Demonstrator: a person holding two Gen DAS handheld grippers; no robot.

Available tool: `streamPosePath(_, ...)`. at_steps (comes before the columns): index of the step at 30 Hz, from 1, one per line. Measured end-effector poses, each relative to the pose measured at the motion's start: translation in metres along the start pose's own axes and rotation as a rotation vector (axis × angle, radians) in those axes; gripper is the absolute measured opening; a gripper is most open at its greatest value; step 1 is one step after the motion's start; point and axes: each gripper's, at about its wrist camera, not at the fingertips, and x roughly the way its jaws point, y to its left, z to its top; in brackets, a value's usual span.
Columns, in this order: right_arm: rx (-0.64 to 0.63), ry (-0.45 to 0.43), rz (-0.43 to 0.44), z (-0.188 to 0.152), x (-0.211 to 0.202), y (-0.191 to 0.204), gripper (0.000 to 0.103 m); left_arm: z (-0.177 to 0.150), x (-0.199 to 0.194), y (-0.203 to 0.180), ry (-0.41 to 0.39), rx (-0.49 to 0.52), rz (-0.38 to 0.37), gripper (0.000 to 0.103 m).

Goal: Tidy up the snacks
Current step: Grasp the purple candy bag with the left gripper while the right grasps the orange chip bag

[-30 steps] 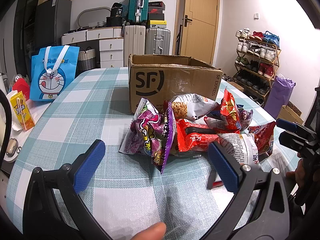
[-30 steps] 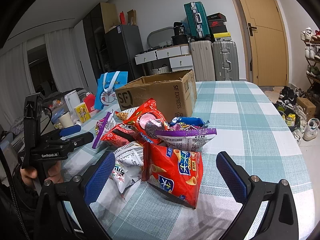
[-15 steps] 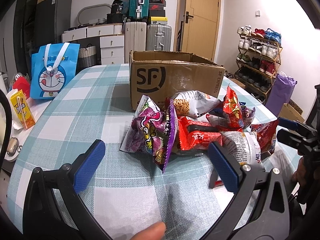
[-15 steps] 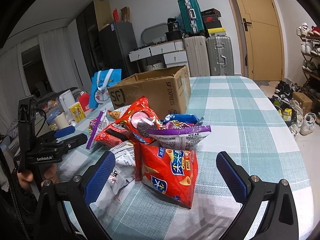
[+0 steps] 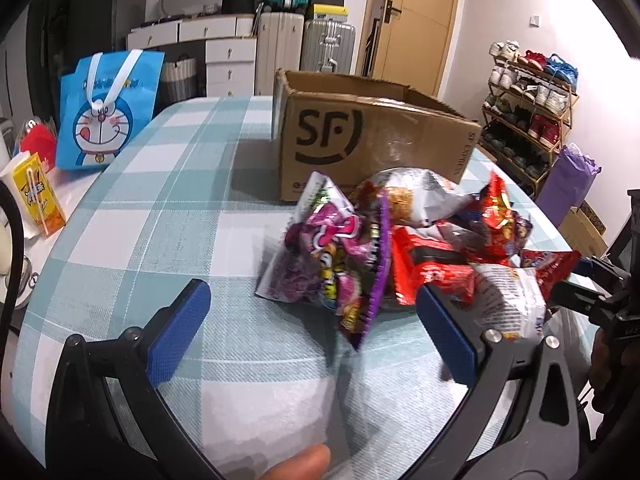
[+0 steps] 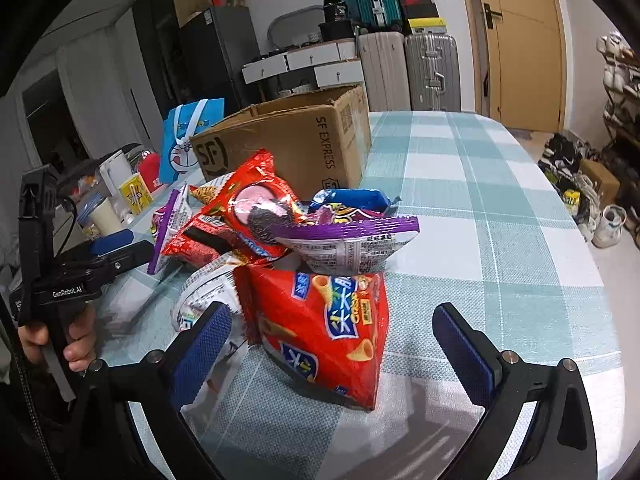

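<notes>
Snacks [image 5: 404, 248] all loose in one heap on the checked tablecloth [image 5: 160, 216], just in front of the open cardboard box [image 5: 360, 140]. Box interior not visible from either view, so cannot tell if anything is in it yet. Judging by the pile, sorting has barely begun; nearly everything is left to move.

Left gripper [image 5: 316, 332]: fingers wide apart, nothing held, low over the table, aimed at the near edge of the heap; purple-pink bag [image 5: 332, 260] sits between the pads' line of sight, not touched. Right gripper [image 6: 332, 344]: also spread open and empty, facing the other side of the heap, red cone-snack bag [image 6: 320, 328] standing right between its fingers but clear of both pads.

Pile look: crinkly foil bags, puffed with air, stacked crosswise. A purple-edged bag [image 6: 352, 244] lies flat on top of the red one, a red cookie bag [image 6: 252, 204] tilts behind, a small blue pack [image 6: 352, 200] behind that, a white-silver bag [image 6: 204, 292] at table level. Bags likely slippery and prone to shift when one is pulled.

Off-task: blue cartoon tote [image 5: 108, 112], yellow drink carton [image 5: 38, 196] at the table's left edge.
</notes>
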Motion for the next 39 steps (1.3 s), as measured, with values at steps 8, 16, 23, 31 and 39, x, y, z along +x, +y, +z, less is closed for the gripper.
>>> streamPosePath(8, 0.074, 0.11, 0.082, 0.005, 0.021, -0.016, 0.091, 0.019, 0.026, 0.006, 0.063, 0.043, 0.014, 0.102)
streamPosePath(16, 0.069, 0.133, 0.113, 0.006, 0.03, -0.014, 0.086, 0.03, 0.054, 0.015, 0.119, 0.013, -0.06, 0.095)
streamPosePath(23, 0.094, 0.142, 0.144, 0.007, 0.03, -0.017, 0.074, 0.033, 0.068, 0.025, 0.132, -0.019, -0.096, 0.071)
streamPosePath(31, 0.061, 0.12, 0.114, 0.005, 0.025, -0.012, 0.052, 0.031, 0.064, 0.02, 0.114, 0.007, -0.106, 0.051)
streamPosePath(39, 0.061, 0.065, 0.078, 0.001, 0.013, -0.018, 0.048, 0.022, 0.047, 0.013, 0.098, 0.012, -0.12, 0.045)
